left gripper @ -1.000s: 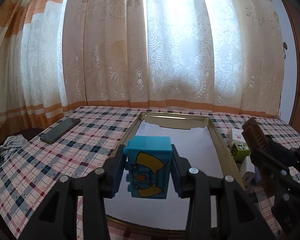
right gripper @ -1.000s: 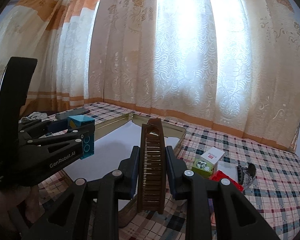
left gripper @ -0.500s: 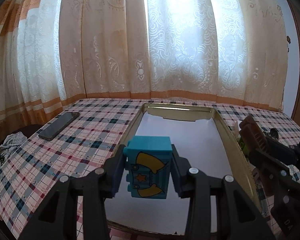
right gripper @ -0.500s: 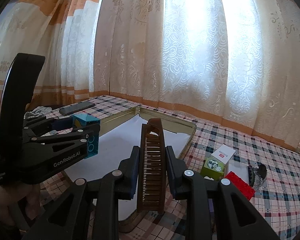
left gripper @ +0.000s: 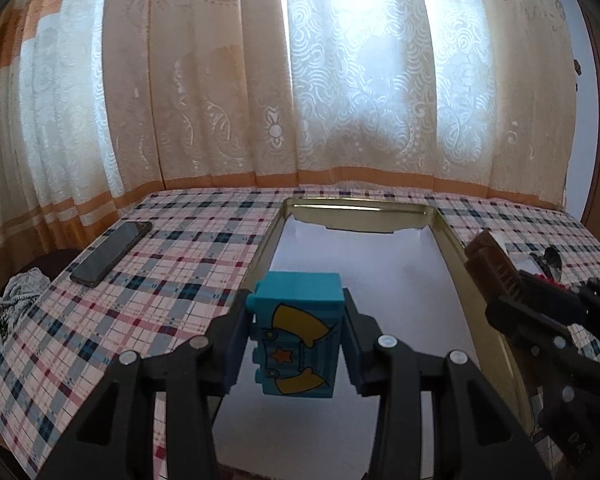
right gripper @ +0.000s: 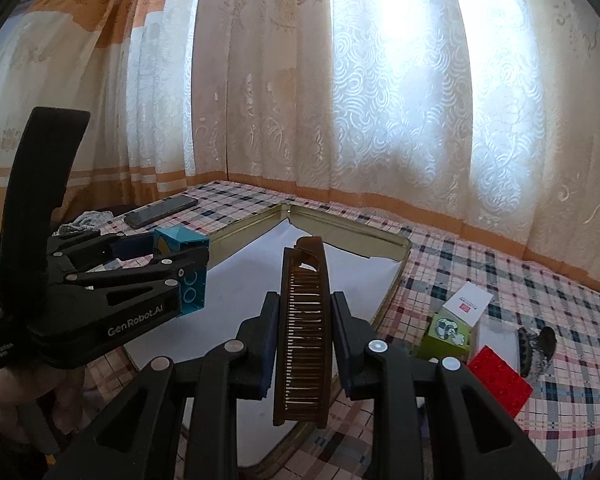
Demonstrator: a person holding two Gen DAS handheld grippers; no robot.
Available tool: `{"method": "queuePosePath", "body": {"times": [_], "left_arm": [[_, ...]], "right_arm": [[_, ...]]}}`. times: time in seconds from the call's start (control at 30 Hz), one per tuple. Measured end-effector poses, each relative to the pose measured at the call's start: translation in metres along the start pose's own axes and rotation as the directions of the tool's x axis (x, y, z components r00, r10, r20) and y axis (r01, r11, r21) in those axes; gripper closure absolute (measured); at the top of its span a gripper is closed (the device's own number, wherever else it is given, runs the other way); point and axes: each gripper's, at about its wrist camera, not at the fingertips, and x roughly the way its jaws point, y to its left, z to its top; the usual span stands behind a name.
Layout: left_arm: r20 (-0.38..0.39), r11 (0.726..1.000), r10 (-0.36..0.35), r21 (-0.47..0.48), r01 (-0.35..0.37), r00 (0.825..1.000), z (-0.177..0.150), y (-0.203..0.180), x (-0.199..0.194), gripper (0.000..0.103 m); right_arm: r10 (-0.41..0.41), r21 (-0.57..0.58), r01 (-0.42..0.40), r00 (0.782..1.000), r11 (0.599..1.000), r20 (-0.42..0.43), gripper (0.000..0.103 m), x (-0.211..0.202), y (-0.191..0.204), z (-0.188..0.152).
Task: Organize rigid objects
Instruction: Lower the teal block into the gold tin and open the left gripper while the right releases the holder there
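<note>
Both tools (left gripper: 298, 340) (right gripper: 304, 340) hover gripping block (left gripper: 296, 332) and comb (right gripper: 304, 320).

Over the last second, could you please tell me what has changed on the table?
Both hand-held grippers moved forward over the tray, the left carrying the blue block, the right the brown comb. Nothing was picked up or released. The phone and the items right of the tray stayed put.

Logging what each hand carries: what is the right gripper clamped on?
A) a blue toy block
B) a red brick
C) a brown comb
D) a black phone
C: the right gripper is shut on the brown comb, held upright between its fingers; the blue toy block sits in the left gripper.
</note>
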Motion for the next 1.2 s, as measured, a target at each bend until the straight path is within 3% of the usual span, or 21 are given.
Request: {"method": "queuePosePath", "body": {"times": [0.4,1.1,1.2], "left_arm": [[-0.130,0.997,-0.059,0.038,0.064,0.990,0.018,-0.001,0.023,0.062],[-0.267,0.985,-0.033,0.156,0.077,0.963,0.047,-0.016,0.058,0.062],[-0.265,0.983,-0.002,0.177,0.051,0.964,0.050,-0.019,0.061,0.054]], "right_arm": [[0.045,0.044,-0.042,0.995,0.998,-0.092,0.075,0.025,-0.016,0.024],[0.090,0.068,-0.074,0.958,0.995,-0.273,0.075,0.076,-0.035,0.044],[0.086,0.064,-0.070,0.950,0.995,-0.301,0.074,0.086,-0.033,0.043]]}}
